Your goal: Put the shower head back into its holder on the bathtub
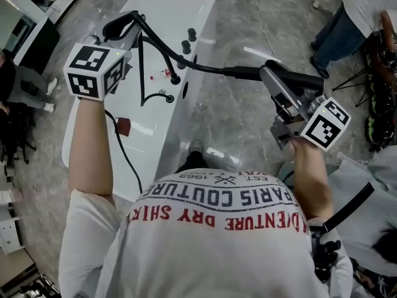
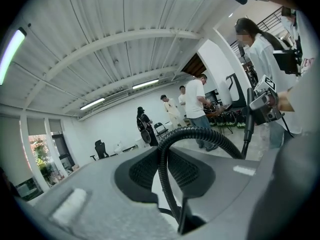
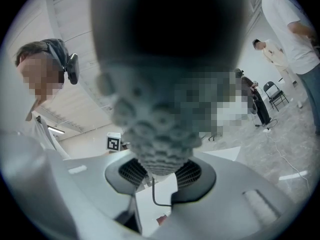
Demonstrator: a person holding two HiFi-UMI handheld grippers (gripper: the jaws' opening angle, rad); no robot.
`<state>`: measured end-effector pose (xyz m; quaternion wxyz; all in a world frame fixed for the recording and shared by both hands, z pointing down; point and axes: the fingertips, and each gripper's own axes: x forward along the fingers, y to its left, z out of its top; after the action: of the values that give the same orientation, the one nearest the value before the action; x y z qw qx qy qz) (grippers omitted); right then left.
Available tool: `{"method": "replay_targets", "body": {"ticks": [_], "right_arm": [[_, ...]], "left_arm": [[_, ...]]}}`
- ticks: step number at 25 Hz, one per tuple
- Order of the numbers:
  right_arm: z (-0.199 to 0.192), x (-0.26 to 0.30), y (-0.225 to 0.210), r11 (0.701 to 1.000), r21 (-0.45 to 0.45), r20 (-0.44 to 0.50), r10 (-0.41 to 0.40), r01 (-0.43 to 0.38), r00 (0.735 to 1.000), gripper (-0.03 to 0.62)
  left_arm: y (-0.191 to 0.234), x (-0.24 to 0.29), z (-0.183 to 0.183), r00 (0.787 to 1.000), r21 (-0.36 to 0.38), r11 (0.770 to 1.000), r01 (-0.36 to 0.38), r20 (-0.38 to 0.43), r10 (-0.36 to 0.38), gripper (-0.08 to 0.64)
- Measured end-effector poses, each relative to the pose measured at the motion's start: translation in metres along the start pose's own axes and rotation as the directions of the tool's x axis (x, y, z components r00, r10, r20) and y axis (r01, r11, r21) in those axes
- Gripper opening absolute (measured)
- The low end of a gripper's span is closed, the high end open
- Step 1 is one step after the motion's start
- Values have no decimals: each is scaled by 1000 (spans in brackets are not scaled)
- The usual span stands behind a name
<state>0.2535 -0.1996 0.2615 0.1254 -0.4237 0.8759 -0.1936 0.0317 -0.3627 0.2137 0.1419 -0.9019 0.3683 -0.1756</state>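
From the head view, the left gripper (image 1: 119,33) holds a loop of the black hose (image 1: 158,42) above the white bathtub (image 1: 173,8). The right gripper (image 1: 273,79) carries the shower head (image 1: 248,73) out over the floor, well apart from the rim fittings (image 1: 186,45); which of them is the holder I cannot tell. The hose runs fairly tight between the two grippers, so it may snag on those fittings or tug the head askew. In the left gripper view the fingers (image 2: 145,171) are clenched on the hose, and bystanders (image 2: 195,104) stand beyond. In the right gripper view the fingers (image 3: 132,171) grasp the shower head by its studded part, a hold that might slip.
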Motion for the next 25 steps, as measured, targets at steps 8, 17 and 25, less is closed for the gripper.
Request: {"method": "replay_targets", "body": {"ticks": [8,17,25], "right_arm": [[23,-8,-12,1000,6,52,-20,20,998,137],[36,-23,-18,998,2,94,-60,60,994,138],[42,-27,-19,998,2,109,-65,65,992,137]], "left_arm": [[-9,23,50,995,41,998,51,80,-54,64],[-29,42,80,984,59,992,112,132,-119,64],[-52,45,105,949,-24,973,228,227,-216,64]]}}
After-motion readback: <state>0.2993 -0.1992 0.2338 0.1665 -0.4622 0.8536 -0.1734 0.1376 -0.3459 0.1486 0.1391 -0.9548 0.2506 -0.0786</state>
